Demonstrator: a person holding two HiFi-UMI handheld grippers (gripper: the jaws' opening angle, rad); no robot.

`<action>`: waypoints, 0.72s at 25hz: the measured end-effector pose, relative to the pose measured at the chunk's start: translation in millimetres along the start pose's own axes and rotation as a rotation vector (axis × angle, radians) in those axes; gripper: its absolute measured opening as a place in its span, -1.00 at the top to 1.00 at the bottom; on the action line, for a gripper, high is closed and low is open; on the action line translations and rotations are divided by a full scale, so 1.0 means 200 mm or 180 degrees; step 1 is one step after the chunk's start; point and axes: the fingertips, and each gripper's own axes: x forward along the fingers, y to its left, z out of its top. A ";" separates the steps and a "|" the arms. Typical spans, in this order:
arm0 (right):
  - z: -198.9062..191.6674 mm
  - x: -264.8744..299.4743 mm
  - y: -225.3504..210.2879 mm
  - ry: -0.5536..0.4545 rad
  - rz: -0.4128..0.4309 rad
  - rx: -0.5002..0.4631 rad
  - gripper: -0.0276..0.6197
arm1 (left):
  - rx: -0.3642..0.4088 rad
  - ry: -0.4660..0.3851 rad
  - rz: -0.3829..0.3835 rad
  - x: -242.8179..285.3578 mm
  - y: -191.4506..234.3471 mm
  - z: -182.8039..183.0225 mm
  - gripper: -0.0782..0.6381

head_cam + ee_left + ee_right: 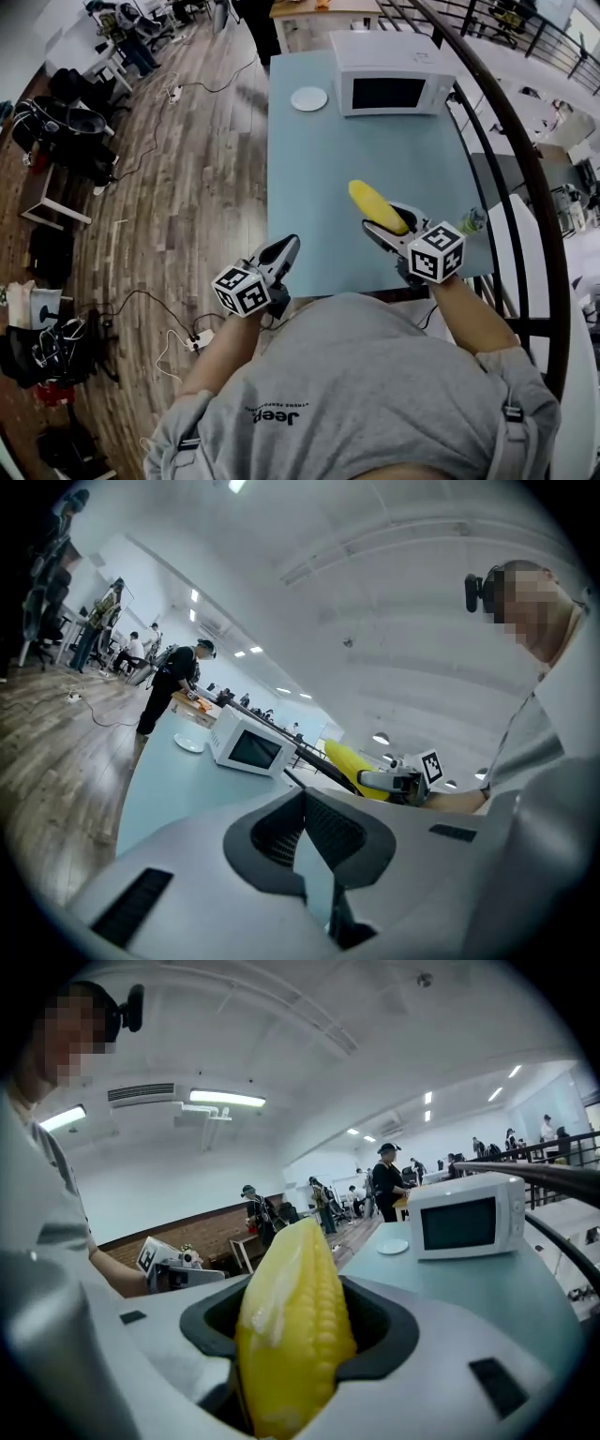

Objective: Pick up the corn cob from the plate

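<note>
Grey T-shirt (356, 394) of the person fills the 6 o'clock part of the head view, both forearms reaching out from it.

Left gripper (286, 246): grey two-jaw tool at 7 o'clock from frame centre, over the near left corner of the pale blue-green table (319, 178). Its own view shows the dark pad tips meeting and nothing between them, so it is closed and empty.

Right gripper (380, 227): at 3 o'clock from the left one, well apart from it. Jaws clamped on the yellow corn cob (375, 206). In the right gripper view the cob sits between both dark pads and its pointed end sticks out past the tips. Kernels are visible, with a pale glossy streak along one side.

Cob location: in the right gripper, over the near right part of the table, with its free end pointing to 10 o'clock in the head view. It is well apart from the small round white plate (309, 98), at 5 o'clock from it.

Plate sits at the far end of the table, just beside the boxy white microwave (389, 75), on its 9 o'clock side.

Brown wooden plank floor (187, 187) runs along the table's 9 o'clock side, with a white power strip (199, 340) and cables on it. Dark curved metal railing (525, 159) runs along the 3 o'clock side.
</note>
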 end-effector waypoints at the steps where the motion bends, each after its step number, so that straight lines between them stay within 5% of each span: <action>1: -0.06 0.02 0.00 0.0071 0.0000 0.0034 0.13 | -0.0026 0.0039 0.0021 -0.01 0.02 -0.03 0.73; 18: -0.67 0.21 -0.03 0.0866 0.0000 0.0463 0.13 | -0.0177 0.0562 0.0216 -0.06 0.22 -0.42 0.73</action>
